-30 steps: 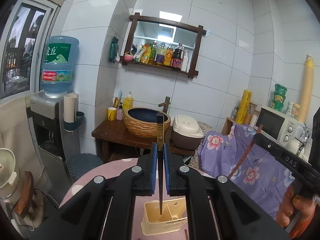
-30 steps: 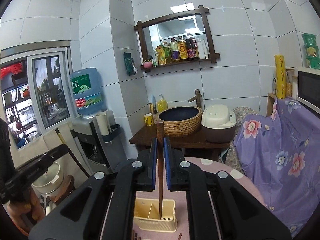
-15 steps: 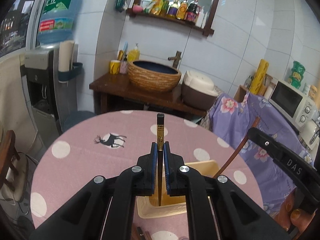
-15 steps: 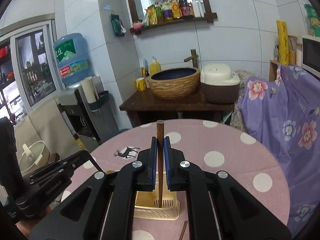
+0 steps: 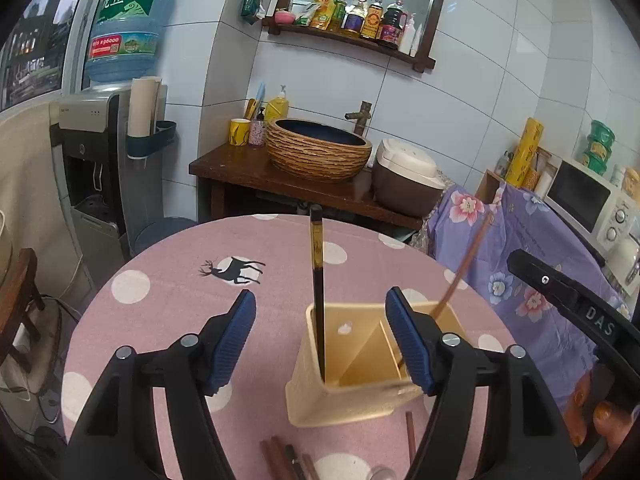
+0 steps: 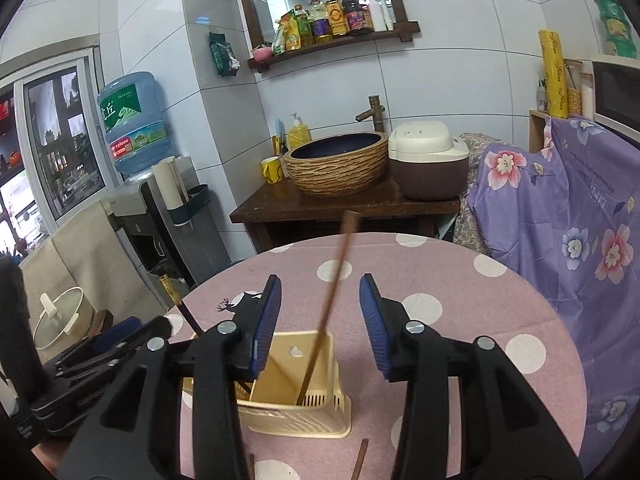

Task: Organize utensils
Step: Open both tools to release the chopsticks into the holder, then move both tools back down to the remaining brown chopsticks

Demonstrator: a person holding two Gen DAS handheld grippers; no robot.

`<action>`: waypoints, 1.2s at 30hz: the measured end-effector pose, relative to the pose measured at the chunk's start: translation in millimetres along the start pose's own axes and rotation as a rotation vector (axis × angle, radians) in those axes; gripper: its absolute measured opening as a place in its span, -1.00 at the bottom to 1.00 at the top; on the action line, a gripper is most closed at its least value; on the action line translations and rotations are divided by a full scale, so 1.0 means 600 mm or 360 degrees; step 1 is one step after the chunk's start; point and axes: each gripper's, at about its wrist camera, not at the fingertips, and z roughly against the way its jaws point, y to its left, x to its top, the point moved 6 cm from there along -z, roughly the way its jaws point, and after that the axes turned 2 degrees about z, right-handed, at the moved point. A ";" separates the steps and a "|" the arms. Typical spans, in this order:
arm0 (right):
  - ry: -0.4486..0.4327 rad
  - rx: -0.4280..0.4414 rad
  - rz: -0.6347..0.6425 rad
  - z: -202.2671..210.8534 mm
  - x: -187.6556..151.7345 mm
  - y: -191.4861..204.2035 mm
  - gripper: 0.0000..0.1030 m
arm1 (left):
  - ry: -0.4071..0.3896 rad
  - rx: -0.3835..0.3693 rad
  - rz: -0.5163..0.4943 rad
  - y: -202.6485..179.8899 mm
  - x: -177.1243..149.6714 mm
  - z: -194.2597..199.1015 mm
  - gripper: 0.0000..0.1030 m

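Note:
A cream plastic utensil holder (image 5: 360,364) (image 6: 296,400) with a divider stands on the pink dotted table. A dark chopstick (image 5: 317,280) stands in its left compartment and a brown chopstick (image 5: 460,272) (image 6: 330,304) leans in its right one. My left gripper (image 5: 320,340) is open and empty just above the holder. My right gripper (image 6: 318,324) is open and empty, its jaws either side of the brown chopstick without touching it. Several loose chopsticks (image 5: 284,458) lie on the table in front of the holder.
The round table (image 5: 168,280) has a pink cloth with white dots and a deer print. Another loose chopstick (image 6: 359,460) lies by the holder. A chair draped in purple floral cloth (image 6: 580,216) stands at the right. A wooden washstand with a woven basin (image 5: 318,152) is behind.
Both grippers were shut on a chopstick held upright over the holder. Both have come down and opened, and each chopstick now stands in the holder.

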 end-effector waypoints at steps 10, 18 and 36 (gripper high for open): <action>0.0191 -0.0159 0.0072 0.052 -0.169 -0.037 -0.08 | 0.0205 0.0181 0.0021 0.078 -0.155 0.035 0.32; 0.0354 -0.0243 0.0067 0.067 -0.310 -0.045 -0.08 | 0.0554 0.0166 0.0078 0.091 -0.290 -0.004 -0.33; 0.0424 -0.0224 0.0055 0.061 -0.335 -0.037 -0.08 | 0.0580 0.0285 -0.0067 0.066 -0.318 -0.032 -0.47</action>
